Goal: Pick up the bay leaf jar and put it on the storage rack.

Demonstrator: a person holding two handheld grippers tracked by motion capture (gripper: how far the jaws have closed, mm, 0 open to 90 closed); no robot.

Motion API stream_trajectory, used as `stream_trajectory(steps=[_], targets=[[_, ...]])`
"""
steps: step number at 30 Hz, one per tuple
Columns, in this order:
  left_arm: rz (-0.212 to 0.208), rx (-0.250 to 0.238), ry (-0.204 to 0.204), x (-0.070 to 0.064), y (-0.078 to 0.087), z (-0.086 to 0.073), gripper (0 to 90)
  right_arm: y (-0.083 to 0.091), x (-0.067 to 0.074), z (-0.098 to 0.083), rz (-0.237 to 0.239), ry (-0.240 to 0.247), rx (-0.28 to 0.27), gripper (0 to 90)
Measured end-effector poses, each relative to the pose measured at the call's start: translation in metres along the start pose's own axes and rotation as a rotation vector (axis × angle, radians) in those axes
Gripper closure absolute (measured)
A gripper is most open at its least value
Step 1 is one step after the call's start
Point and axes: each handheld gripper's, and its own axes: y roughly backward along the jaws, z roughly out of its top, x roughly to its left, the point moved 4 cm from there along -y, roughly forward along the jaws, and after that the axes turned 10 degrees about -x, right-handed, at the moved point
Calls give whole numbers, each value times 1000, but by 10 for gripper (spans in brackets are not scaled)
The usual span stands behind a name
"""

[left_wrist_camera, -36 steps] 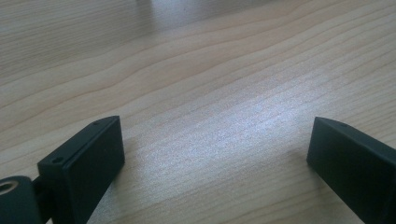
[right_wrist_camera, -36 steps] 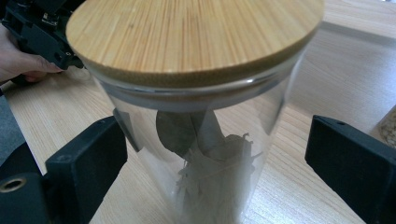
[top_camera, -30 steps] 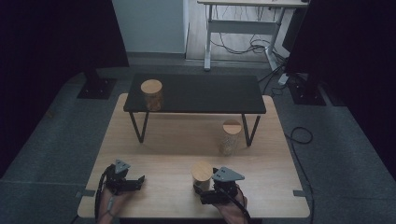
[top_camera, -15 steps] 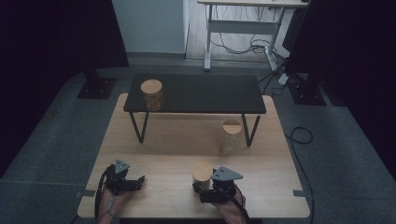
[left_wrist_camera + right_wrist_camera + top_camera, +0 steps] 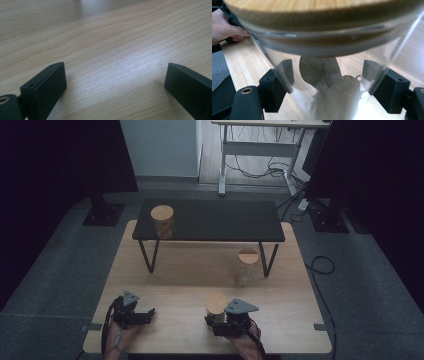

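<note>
Glass jar (image 5: 324, 75) with bamboo lid, standing near the black bench (image 5: 210, 220) at the table's front edge, sits clamped between the just-closing right gripper (image 5: 220, 322) jaws for lifting; left gripper (image 5: 142, 315) rests open.

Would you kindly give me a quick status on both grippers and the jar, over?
Right gripper just closing, jaws against the near glass jar, dried leaves inside. Left gripper open over bare table. Nothing in the way.
</note>
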Motion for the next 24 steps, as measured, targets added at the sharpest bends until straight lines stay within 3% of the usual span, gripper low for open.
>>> stream_trajectory(steps=[11, 24], targets=[[-1, 0, 0, 0, 0, 0, 36, 1, 3, 1, -23, 53, -8, 245], [-1, 0, -1, 0, 0, 0, 35, 5, 5, 8, -42, 64, -22, 250]])
